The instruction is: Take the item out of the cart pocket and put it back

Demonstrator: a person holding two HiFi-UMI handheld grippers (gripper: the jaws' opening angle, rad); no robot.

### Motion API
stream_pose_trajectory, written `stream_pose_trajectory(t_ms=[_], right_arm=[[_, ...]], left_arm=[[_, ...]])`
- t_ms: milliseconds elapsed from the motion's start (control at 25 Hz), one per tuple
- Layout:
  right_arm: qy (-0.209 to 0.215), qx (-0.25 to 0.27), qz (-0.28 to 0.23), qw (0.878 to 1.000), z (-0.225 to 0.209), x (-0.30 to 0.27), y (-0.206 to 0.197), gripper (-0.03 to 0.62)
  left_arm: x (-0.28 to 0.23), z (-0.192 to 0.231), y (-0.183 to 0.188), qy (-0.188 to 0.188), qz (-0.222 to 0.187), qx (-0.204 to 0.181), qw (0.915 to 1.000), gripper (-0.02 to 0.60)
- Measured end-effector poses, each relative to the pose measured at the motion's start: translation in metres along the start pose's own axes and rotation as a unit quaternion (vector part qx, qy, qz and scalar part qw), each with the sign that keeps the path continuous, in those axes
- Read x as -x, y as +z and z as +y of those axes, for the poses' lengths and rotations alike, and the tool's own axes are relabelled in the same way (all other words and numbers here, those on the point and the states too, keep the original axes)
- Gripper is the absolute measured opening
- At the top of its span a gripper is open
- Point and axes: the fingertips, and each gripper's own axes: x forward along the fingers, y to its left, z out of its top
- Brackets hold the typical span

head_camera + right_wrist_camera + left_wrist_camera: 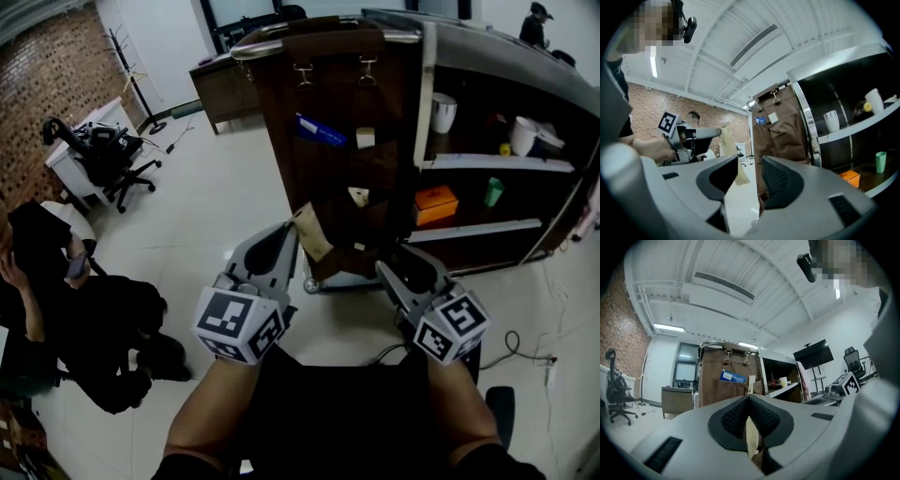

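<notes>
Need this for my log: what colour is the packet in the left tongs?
The packet is pale tan; the head view shows it best.

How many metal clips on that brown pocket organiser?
2 silver metal clips, both at the brown fabric pocket organiser's top edge: one left, one right. None seems hidden.

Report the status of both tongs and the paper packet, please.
Left tongs shut on tan paper packet, out of pocket. Right tongs open, empty. Cart pockets ahead, nothing between.
</notes>
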Motion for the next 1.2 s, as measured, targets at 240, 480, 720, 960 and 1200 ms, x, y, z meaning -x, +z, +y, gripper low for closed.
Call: stream_pose_trajectory(t_ms=[240,480,720,960,1200], right_arm=[[-0.004,-0.006,0.001,1.0,-0.008,0.002,-0.004,0.17],[-0.011,-0.012,0.003,1.0,-0.017,0.004,-0.009,0.17],[-0.022,-0.02,0.007,1.0,-0.028,0.007,-0.015,0.17],[-0.028,-0.021,0.017,0.999,-0.033,0.002,-0.02,0.17],[-0.017,-0.016,0.023,0.999,-0.031,-0.019,-0.019,0.17]], left_arm=[[-0.025,0.014,0.032,-0.002,-0.024,-0.031,0.9992,0.0],[-0.054,0.025,0.06,-0.003,-0.056,-0.074,0.9957,0.0],[-0.082,0.042,0.055,0.004,-0.06,-0.089,0.9942,0.0],[-0.107,0.06,0.033,0.013,-0.045,-0.079,0.9958,0.0],[-0.127,0.078,0.013,0.032,-0.035,-0.08,0.9957,0.0]])
